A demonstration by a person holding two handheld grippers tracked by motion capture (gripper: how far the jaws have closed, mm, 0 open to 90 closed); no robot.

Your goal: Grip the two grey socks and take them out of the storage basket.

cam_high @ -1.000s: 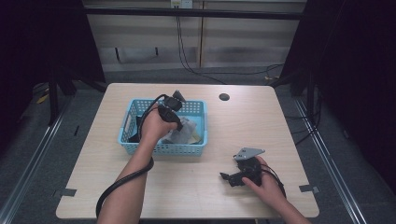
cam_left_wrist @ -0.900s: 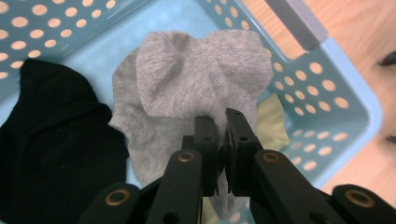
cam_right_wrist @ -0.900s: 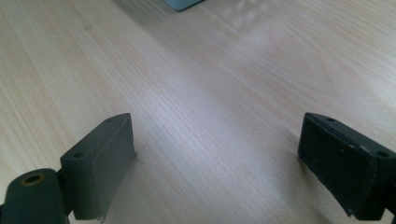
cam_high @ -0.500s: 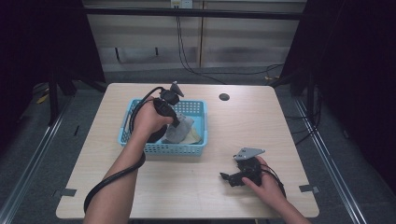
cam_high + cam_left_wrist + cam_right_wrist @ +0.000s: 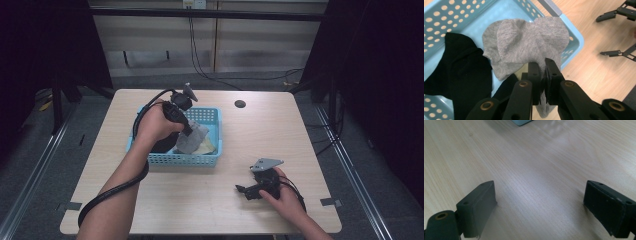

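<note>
Wooden counter (image 5: 210, 200) with a dark floor around it, pretty bare setup. Left claw (image 5: 543, 75) is pinching a grey sock (image 5: 529, 42), which hangs over the blue basket (image 5: 212, 159) with a black sock (image 5: 459, 72) lying just beside and under it. Right claw (image 5: 540, 207) sits well apart from that, resting on the bare wood with its jaws spread wide and nothing between them

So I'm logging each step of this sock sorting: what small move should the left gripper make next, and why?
Probably lift it a little higher, then carry it toward the bare table. The left gripper is shut on the grey sock, which hangs over the blue basket with a black sock beneath it. The right gripper rests open on the table.
</note>
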